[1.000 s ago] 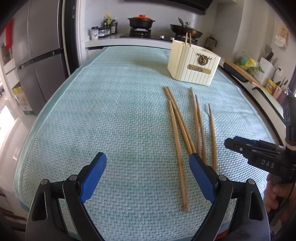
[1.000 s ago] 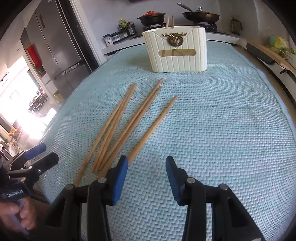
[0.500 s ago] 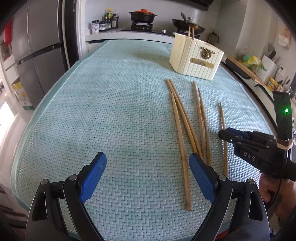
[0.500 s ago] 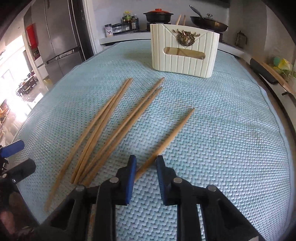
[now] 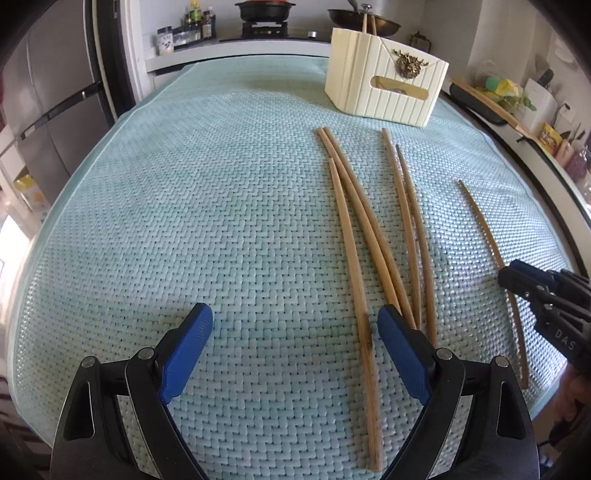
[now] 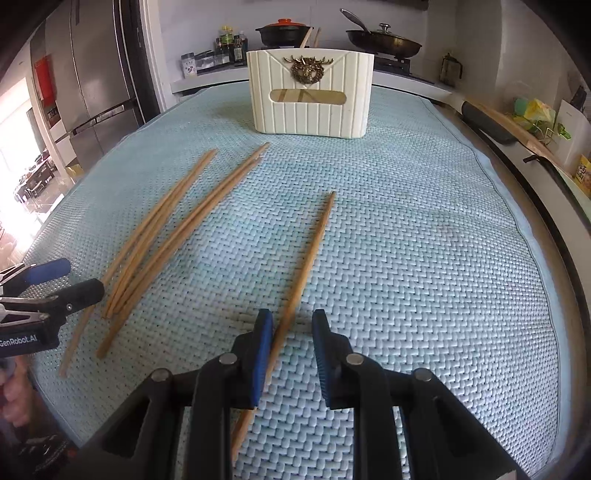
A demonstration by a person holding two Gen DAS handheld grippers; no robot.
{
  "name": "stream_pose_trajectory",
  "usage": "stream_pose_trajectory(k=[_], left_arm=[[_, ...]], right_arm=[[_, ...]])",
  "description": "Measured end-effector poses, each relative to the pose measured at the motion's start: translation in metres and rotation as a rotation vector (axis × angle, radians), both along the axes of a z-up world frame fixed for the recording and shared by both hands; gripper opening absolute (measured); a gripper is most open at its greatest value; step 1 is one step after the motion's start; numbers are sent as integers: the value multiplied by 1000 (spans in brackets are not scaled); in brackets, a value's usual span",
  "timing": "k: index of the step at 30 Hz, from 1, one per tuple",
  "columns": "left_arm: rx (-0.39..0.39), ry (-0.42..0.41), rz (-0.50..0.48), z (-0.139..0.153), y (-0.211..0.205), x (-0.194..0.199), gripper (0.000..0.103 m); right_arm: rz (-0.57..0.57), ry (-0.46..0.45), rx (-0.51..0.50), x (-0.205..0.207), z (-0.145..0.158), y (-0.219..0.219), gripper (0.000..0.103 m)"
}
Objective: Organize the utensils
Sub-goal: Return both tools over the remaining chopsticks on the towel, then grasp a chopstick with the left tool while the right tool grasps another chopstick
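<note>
Several wooden chopsticks (image 5: pixel 369 236) lie in a loose group on the pale green woven mat (image 5: pixel 184 221); they show in the right wrist view (image 6: pixel 173 236) too. One chopstick (image 6: pixel 308 254) lies apart to the right, also seen in the left wrist view (image 5: pixel 484 236). My right gripper (image 6: pixel 291 328) is open and straddles its near part, with the left pad against it. My left gripper (image 5: pixel 295 325) is open and empty, low over the mat beside the group. A cream utensil holder (image 6: pixel 308 96) with two chopsticks in it stands at the far end.
The mat's front edge (image 5: pixel 110 454) is close below both grippers. A stove with a pot (image 6: pixel 284 31) and a pan (image 6: pixel 384 42) stands behind the holder. A fridge (image 6: pixel 88 85) is at the left. A cluttered counter (image 6: pixel 535 122) runs along the right.
My right gripper moved forward over the lone chopstick, narrowing its jaws, then parting them a little. The lone chopstick has shifted right, away from the group. My left gripper stayed open and tilted lower.
</note>
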State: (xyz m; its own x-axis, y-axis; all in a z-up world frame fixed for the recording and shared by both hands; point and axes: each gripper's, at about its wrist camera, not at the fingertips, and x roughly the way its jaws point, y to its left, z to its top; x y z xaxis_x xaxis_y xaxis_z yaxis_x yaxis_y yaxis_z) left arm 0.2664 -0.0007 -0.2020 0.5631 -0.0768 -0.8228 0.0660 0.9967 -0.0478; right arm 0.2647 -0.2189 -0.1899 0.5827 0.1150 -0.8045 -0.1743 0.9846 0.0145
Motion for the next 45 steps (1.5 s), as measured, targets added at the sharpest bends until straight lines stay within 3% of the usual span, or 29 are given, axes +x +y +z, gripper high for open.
stream_pose_trajectory(k=[20,28,31,36,41,45], left_arm=[[40,23,10,-2,5,56,92],[33,66,-40,-1,5,87,91],[46,95,-82,0,1,97,86],[67,143,-166,4,-15,107,69],[69,170,-192,5,-27,120,63],[62,191,-183,6,-30,132,59]], right_arm=[[-38,33,62,3,0,-24,24],[7,62,-14,37,0,-14,25],[33,88,-40,53,0,-6,25],[55,148,-68,81,2,1,25],[71,194,-68,103,3,2,25],[69,203,-70,114,4,3,11]])
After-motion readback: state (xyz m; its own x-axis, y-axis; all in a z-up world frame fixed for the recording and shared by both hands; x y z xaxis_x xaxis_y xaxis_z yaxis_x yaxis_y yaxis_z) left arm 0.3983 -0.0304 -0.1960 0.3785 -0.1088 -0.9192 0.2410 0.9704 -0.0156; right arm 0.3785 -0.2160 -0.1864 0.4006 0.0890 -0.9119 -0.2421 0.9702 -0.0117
